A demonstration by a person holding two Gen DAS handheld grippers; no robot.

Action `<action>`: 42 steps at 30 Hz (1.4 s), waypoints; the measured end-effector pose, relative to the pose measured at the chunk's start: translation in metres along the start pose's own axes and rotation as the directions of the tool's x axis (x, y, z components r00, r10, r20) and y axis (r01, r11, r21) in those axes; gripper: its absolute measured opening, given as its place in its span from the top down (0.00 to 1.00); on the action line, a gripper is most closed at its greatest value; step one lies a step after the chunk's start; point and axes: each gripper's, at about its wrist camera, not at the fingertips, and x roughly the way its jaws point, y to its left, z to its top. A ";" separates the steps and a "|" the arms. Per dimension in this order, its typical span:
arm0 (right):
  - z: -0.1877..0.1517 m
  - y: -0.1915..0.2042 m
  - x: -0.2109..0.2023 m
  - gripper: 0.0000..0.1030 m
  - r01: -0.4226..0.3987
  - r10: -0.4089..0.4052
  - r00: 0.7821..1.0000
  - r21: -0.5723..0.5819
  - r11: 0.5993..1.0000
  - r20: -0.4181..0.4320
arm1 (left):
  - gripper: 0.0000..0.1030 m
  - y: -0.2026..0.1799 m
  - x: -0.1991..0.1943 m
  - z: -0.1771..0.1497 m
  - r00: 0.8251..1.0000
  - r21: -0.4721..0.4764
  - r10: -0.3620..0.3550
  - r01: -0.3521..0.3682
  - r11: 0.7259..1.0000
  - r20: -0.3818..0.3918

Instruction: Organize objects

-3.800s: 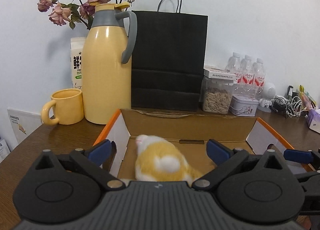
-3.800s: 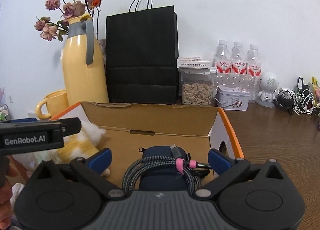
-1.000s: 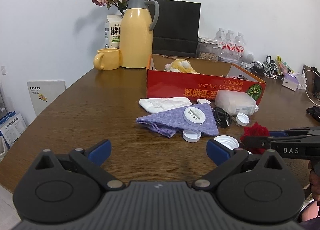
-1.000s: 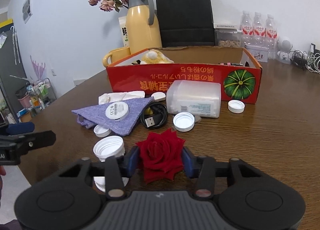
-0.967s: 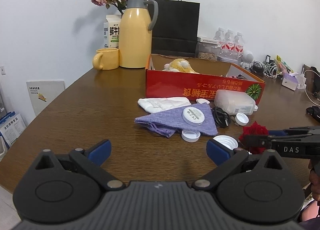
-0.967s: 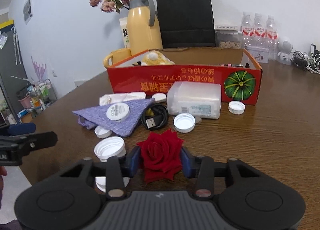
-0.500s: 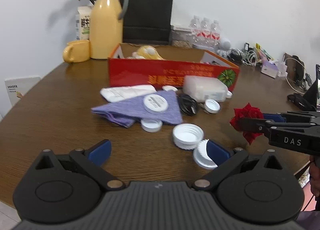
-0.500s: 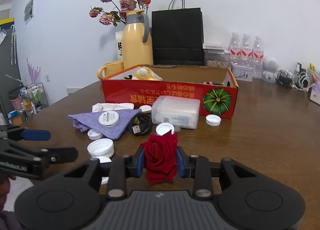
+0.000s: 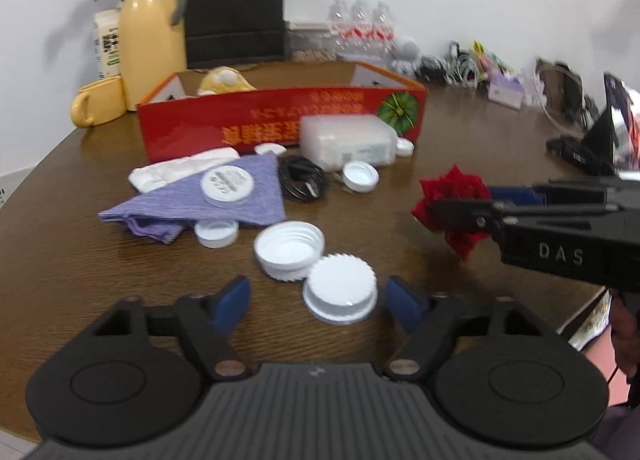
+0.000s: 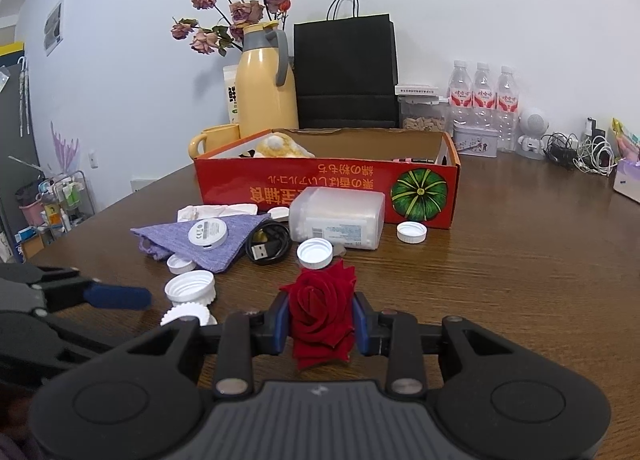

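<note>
My right gripper [image 10: 320, 320] is shut on a red rose [image 10: 321, 308] and holds it above the table; the rose also shows at the right in the left wrist view [image 9: 454, 202]. My left gripper [image 9: 318, 300] is open, low over the table, with a ridged white lid [image 9: 340, 292] between its fingers and an upturned white lid [image 9: 289, 248] just beyond. The red cardboard box [image 10: 328, 188] stands behind the clutter with a yellow plush toy [image 10: 280, 148] inside. A purple cloth [image 9: 200, 200] with a round white disc [image 9: 227, 184] on it lies left of centre.
A black USB cable [image 9: 302, 178], a clear plastic container [image 9: 346, 142], a white cloth [image 9: 176, 174] and several small white caps lie before the box. A yellow jug [image 10: 266, 84], mug [image 10: 214, 140], black bag [image 10: 346, 72], bottles [image 10: 482, 94] and cables line the wall. The table edge is near.
My left gripper has moved forward and down toward the two large white lids and narrowed somewhat. My right gripper has lifted the rose higher and carried it slightly forward.
</note>
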 end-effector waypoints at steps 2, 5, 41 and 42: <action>-0.001 -0.002 0.000 0.70 0.000 0.000 1.000 0.005 1.000 -0.001 | 0.41 -0.006 0.001 0.000 1.000 0.018 0.000 0.000 1.000 0.001; -0.002 -0.002 0.000 0.70 -0.001 0.001 1.000 0.008 1.000 -0.003 | 0.60 -0.008 0.000 0.001 1.000 0.023 -0.007 0.007 1.000 0.007; 0.127 -0.018 0.074 0.70 0.061 -0.061 0.972 0.009 0.998 0.228 | 0.60 0.034 0.030 0.159 0.923 -0.066 0.063 -0.041 0.997 0.381; 0.132 -0.020 0.081 0.70 0.069 -0.070 0.970 0.013 0.998 0.232 | 0.60 0.034 0.038 0.165 0.923 -0.073 0.068 -0.043 0.996 0.380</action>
